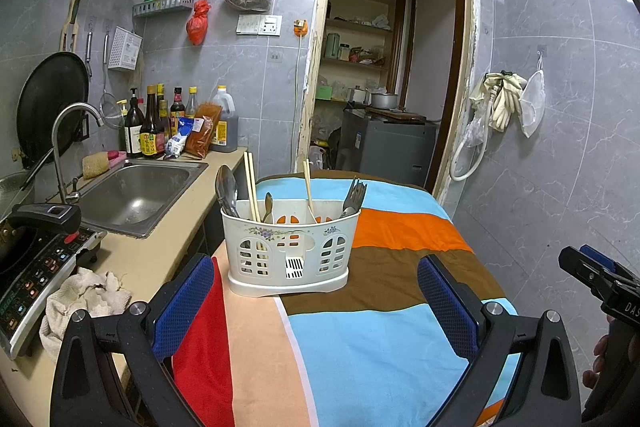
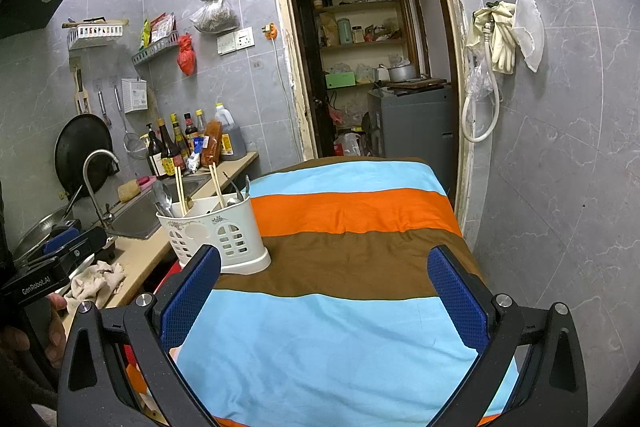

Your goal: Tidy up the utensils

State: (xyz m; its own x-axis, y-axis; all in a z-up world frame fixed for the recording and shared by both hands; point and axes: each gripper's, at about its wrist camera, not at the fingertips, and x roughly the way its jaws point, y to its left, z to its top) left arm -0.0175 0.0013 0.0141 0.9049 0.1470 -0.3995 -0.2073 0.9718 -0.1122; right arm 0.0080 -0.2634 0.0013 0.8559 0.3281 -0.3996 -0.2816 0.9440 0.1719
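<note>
A white plastic utensil caddy [image 1: 290, 253] stands on the striped cloth of the table [image 1: 360, 327]. It holds spoons [image 1: 226, 191], chopsticks [image 1: 252, 185] and forks [image 1: 354, 195], all upright. My left gripper [image 1: 316, 301] is open and empty, just in front of the caddy. My right gripper [image 2: 324, 291] is open and empty over the cloth [image 2: 344, 339], with the caddy [image 2: 218, 233] to its left. The right gripper also shows at the right edge of the left wrist view [image 1: 600, 275].
A counter [image 1: 160, 255] with a steel sink [image 1: 136, 195], faucet, sauce bottles [image 1: 152, 127], an induction cooker [image 1: 36, 267] and a rag [image 1: 84, 303] runs along the table's left. A doorway [image 1: 392, 67] is behind the table. Gloves hang on the right wall [image 1: 500, 99].
</note>
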